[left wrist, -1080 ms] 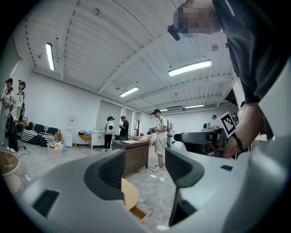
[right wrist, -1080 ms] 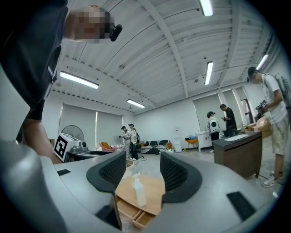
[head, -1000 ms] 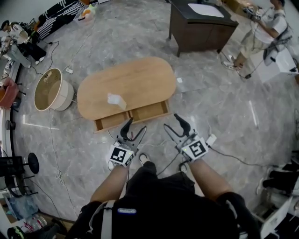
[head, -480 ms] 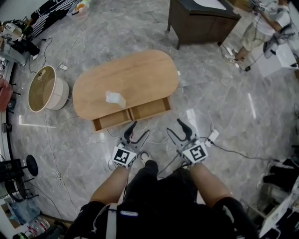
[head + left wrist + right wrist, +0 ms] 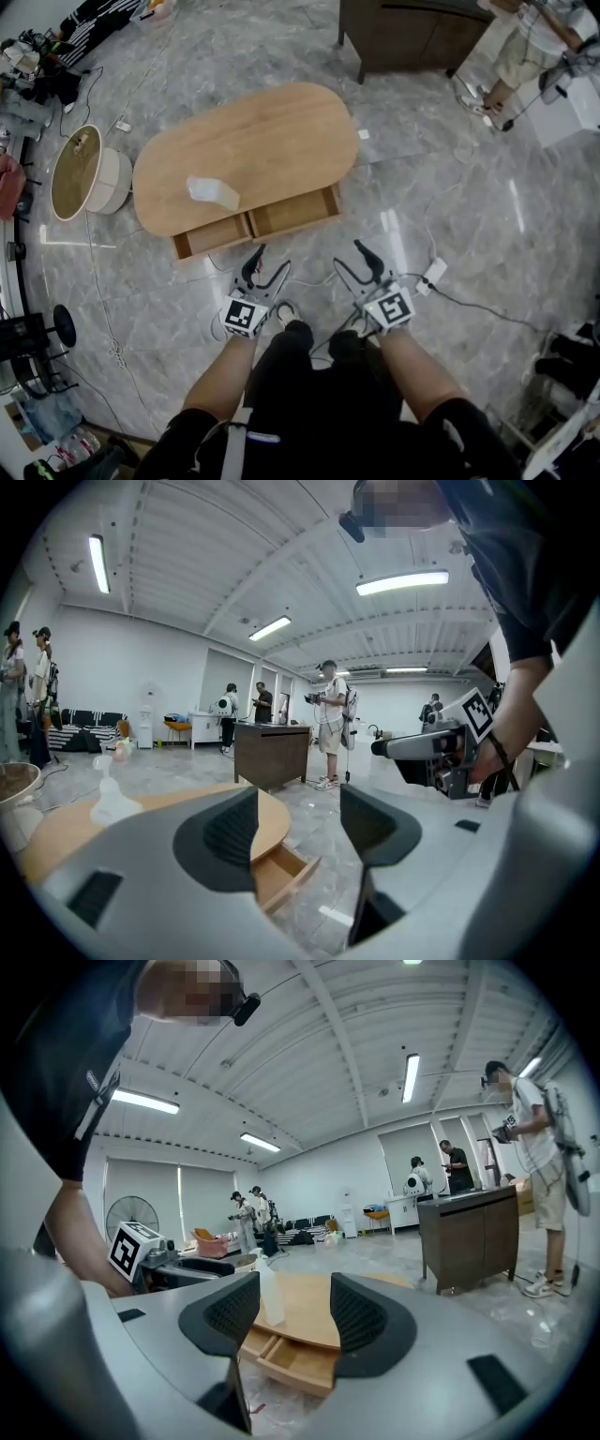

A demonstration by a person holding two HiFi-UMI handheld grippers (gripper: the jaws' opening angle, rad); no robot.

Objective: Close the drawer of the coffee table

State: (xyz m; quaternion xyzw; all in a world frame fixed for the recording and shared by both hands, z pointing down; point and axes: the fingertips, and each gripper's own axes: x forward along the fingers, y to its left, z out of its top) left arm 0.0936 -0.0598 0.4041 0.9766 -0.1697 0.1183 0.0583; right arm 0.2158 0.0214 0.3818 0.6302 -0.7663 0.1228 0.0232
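Moved since earlier: very little. Both tools keep the same spread and still hang short of the drawer, which is out as far as before. Our head view has tipped, so the dark cabinet (image 5: pixel 403 42) now sits at the top edge.
Left tool (image 5: pixel 267 264): jaws stand well apart with nothing between them. Its own view (image 5: pixel 300 822) shows only floor and the drawer's corner (image 5: pixel 281 874) through the gap.
Right tool (image 5: pixel 352 260): jaws also spread and empty. Its own view (image 5: pixel 295 1312) frames the drawer (image 5: pixel 300 1358) just ahead and below.
Drawer (image 5: pixel 291 216): pulled out of the coffee table (image 5: pixel 253 141) toward us. It is ahead of both tools, nearer the left one, has two compartments, and looks empty.
How it should handle: we judge it to be stiff wood and light while empty, running straight on its slides. Because it is wide, a push at one end may rack and jam it.
Where to take hold: no grasp seems needed. We would press the front panel (image 5: pixel 258 240), one tool toward each end or one at the divider, and push evenly.
Risk: the floor (image 5: pixel 450 216) looks polished, so we think a hard shove could slide the whole table. It could also tip the pale bottle (image 5: pixel 213 192) on the tabletop beyond the left tool.
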